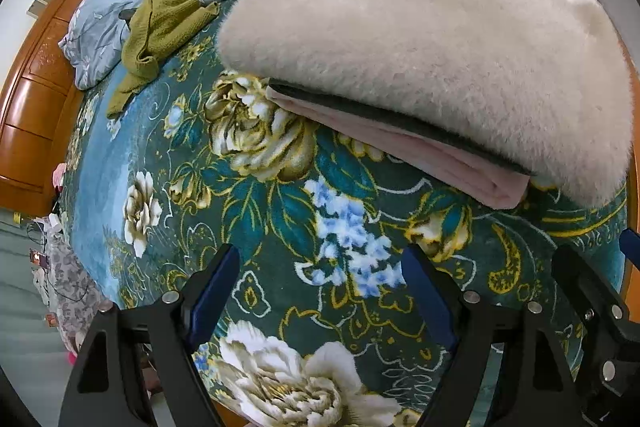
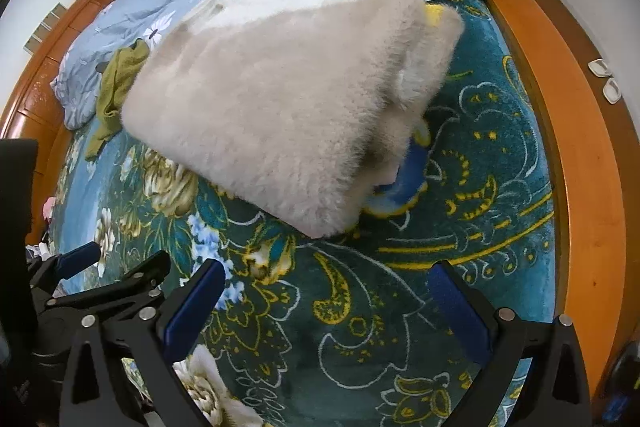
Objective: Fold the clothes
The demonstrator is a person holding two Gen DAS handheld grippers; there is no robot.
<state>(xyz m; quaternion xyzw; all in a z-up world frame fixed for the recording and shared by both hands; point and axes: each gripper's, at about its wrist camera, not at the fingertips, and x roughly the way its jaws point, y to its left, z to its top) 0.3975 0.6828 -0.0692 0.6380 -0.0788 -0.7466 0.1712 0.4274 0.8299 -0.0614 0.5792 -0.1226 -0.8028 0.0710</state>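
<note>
Both grippers, left gripper [image 1: 320, 283] and right gripper [image 2: 326, 301], hovering open, empty. Fluffy sweater [image 2: 272, 111] lying folded on stack at 12 o'clock. Olive garment [image 1: 160, 31] waiting crumpled at 10 o'clock; next move likely reaching there.

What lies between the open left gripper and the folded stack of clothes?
Only bare floral bedspread. In the left wrist view, the left gripper is open and empty, and no garment lies between it and the fluffy cream sweater topping the stack.

Black hand-held gripper [image 1: 320, 267] (silver screws), blue pads [image 1: 214, 291].
</note>
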